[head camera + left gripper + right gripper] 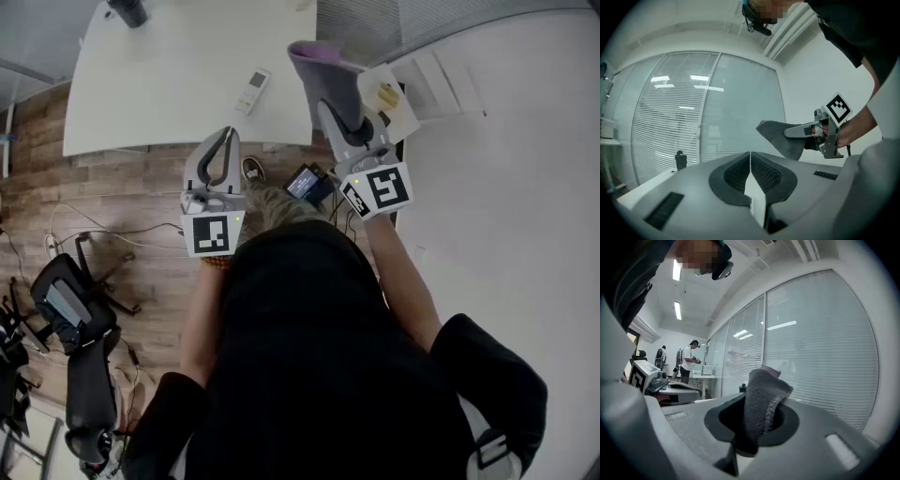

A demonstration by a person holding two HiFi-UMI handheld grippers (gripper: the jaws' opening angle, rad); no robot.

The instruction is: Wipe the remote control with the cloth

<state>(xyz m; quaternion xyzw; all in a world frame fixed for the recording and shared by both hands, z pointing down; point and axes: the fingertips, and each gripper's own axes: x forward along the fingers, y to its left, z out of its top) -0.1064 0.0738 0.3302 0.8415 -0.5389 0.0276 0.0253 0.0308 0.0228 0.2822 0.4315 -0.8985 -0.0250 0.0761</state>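
Observation:
A white remote control lies on the white table, ahead of both grippers and apart from them. My right gripper is shut on a grey cloth and holds it up in the air near the table's right end. The cloth stands folded between the jaws in the right gripper view, and the left gripper view shows it hanging from that gripper. My left gripper is shut and empty, held level just short of the table's near edge; its pads meet.
A dark cup stands at the table's far left. A white shelf unit with a yellow item sits right of the table. An office chair, floor cables and a dark box lie on the wooden floor. Glass walls with blinds stand ahead.

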